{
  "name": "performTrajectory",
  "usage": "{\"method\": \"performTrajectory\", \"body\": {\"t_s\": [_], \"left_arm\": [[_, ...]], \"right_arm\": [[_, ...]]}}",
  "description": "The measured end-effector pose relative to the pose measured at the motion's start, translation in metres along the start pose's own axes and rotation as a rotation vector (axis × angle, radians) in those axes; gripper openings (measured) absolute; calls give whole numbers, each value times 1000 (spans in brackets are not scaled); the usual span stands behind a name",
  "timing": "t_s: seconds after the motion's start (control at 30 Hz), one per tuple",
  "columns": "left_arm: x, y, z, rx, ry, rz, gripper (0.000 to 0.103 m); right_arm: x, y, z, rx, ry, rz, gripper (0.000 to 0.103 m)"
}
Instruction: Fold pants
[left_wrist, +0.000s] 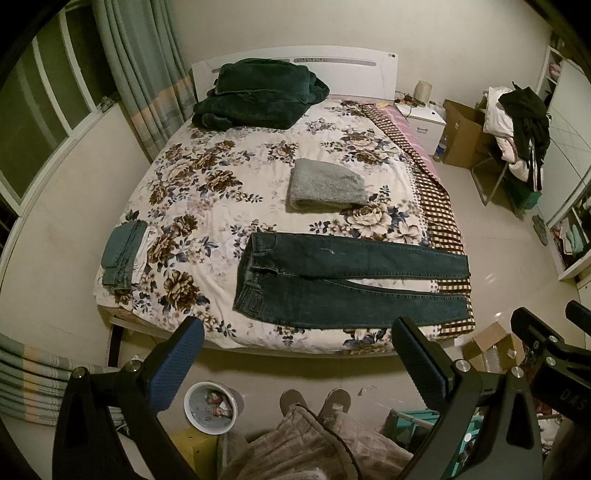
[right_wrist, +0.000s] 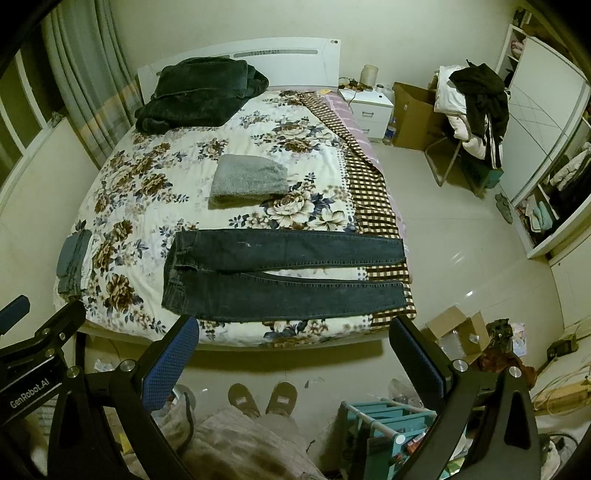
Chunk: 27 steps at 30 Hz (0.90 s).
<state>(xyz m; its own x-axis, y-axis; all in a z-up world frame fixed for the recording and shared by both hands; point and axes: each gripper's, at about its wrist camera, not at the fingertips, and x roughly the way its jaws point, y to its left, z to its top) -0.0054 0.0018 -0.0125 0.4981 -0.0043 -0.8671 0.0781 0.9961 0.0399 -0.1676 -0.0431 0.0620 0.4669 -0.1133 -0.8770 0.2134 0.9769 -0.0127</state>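
A bed (left_wrist: 192, 206) with a floral quilt (right_wrist: 147, 177) filled most of both views. Dark blue jeans (left_wrist: 343, 284) lay flat across its near edge, waistband to the left, both legs running right and side by side, the cuffs near the bed's right edge. A dark green blanket (left_wrist: 258, 96) sat heaped by the headboard, a folded grey towel (right_wrist: 247, 181) lay mid-bed beyond the jeans, and smaller folded denim (left_wrist: 120, 253) rested at the left edge. The left gripper (left_wrist: 295, 354) and right gripper (right_wrist: 293, 350) hovered short of the bed, jaws spread wide and empty, the jeans just beyond their fingertips.
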Motion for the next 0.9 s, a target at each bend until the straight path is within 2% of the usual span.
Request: {"method": "performTrajectory", "body": {"t_s": [0.9], "left_arm": [[0, 2, 2, -1, 6, -8, 103]], "right_arm": [[6, 5, 0, -5, 6, 1, 103]]}}
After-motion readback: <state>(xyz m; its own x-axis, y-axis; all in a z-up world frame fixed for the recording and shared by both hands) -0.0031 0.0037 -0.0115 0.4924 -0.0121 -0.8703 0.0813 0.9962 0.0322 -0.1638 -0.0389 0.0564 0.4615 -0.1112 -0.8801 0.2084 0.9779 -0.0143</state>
